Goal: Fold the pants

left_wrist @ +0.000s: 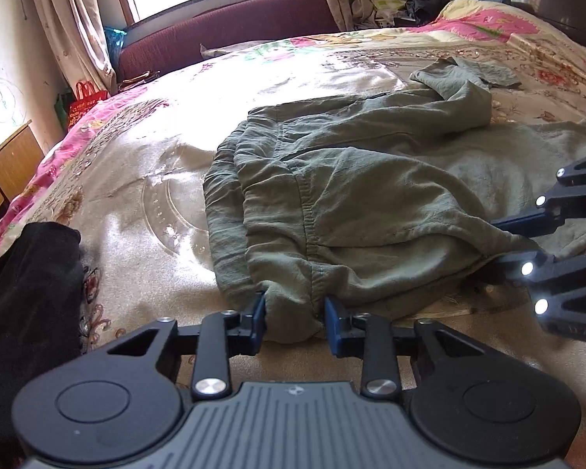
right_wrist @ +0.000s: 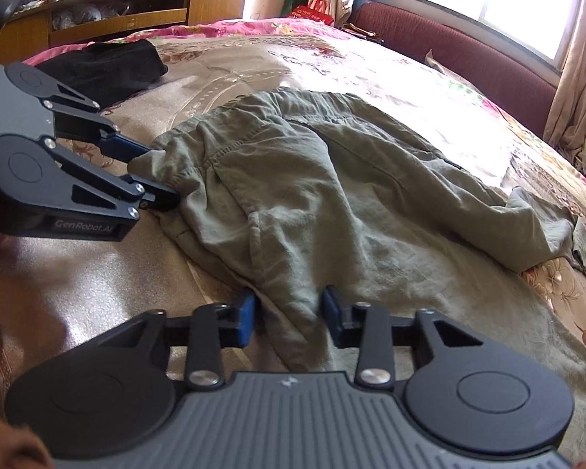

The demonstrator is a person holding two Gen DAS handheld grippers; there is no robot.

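Olive-green pants (left_wrist: 371, 179) lie crumpled on the bed, waistband to the left, legs trailing far right; they also show in the right wrist view (right_wrist: 332, 195). My left gripper (left_wrist: 295, 314) has its blue pads either side of a bunched fold at the waistband's near corner, jaws partly apart; it also shows in the right wrist view (right_wrist: 158, 174). My right gripper (right_wrist: 289, 312) straddles a ridge of pants fabric near the crotch, jaws partly apart; it enters the left wrist view (left_wrist: 504, 242) at the right edge.
The bed has a floral beige and pink cover (left_wrist: 136, 164). A black garment (left_wrist: 27, 273) lies near the waistband side, also in the right wrist view (right_wrist: 109, 66). A maroon bench (left_wrist: 230, 31) stands under the window; a wooden cabinet (right_wrist: 136, 8) stands beyond the bed.
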